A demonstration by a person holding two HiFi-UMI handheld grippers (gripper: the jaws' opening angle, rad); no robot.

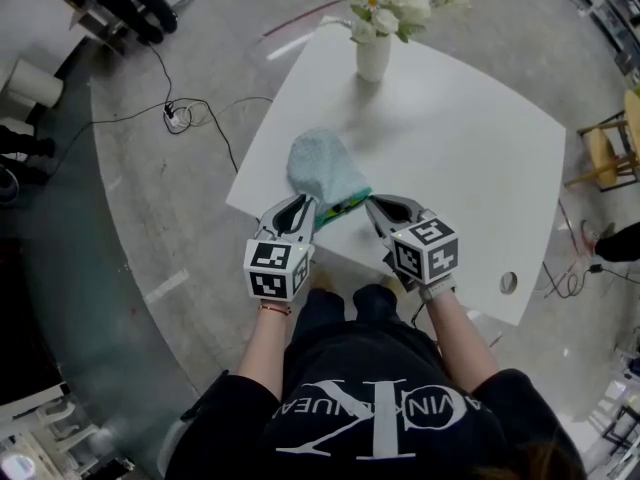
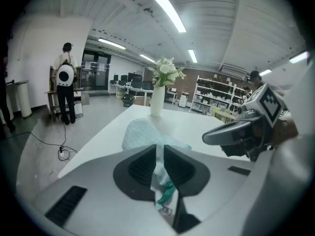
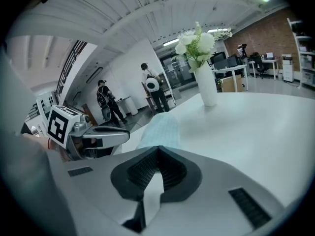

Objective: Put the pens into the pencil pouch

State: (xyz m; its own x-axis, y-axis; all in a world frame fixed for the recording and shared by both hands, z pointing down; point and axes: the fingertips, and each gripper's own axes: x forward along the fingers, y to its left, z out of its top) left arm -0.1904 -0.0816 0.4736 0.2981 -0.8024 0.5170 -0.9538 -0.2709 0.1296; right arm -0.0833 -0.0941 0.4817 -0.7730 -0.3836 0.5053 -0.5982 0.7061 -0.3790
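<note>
The left gripper [image 2: 160, 154] is clenched on the near edge of the pale blue pouch [image 1: 322, 168]. The pouch lies on the table [image 1: 470, 138], its long axis pointing away from the person. The right gripper [image 3: 157, 154], jaws pressed together, sits just beside that edge. No pens show.

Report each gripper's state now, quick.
Left gripper: closed on the pencil pouch fabric.
Right gripper: closed, with nothing visible between its jaws.

The pencil pouch [image 1: 322, 168] is pale blue with a fine check and a teal edge; the surface [image 1: 470, 138] is white.
</note>
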